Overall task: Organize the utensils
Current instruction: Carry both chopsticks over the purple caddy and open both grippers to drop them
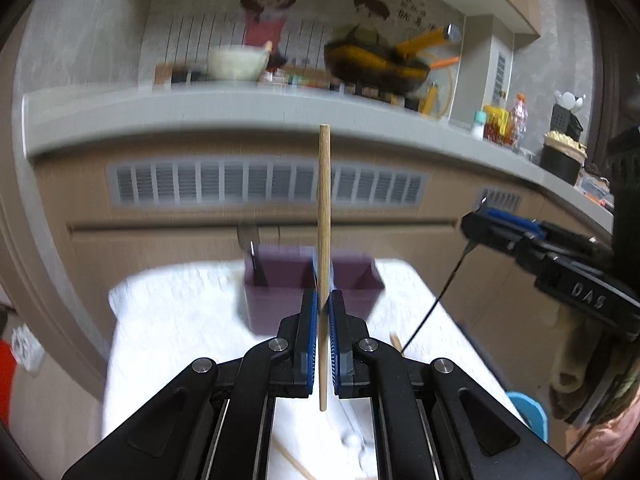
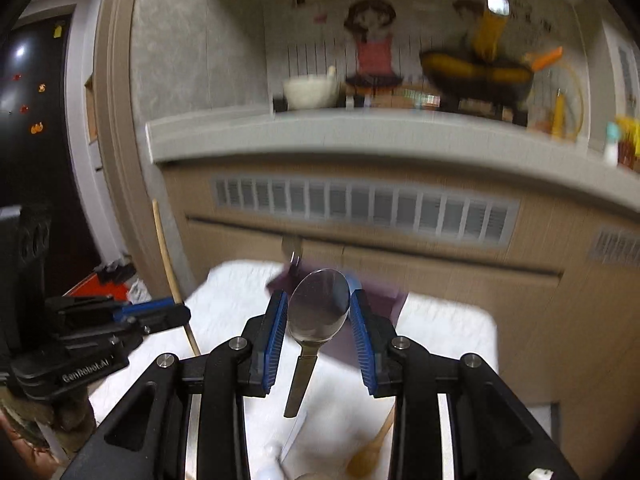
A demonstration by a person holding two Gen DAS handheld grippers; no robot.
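Gripping a wooden chopstick (image 1: pixel 324 216) upright, left gripper (image 1: pixel 323 320) clamped tight, right gripper (image 2: pixel 319 316) pinching a metal spoon (image 2: pixel 318 312) by its bowl, handle hanging down, purple organizer box (image 1: pixel 280 292) beyond on white-clothed table (image 1: pixel 180 320), kitchen counter (image 1: pixel 240 108) behind

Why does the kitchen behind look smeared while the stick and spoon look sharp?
Left wrist view: the stick in the left gripper is crisp, the counter streaked and bowed by the fisheye lens. Right wrist view: the spoon in the right gripper is sharp, with glare.
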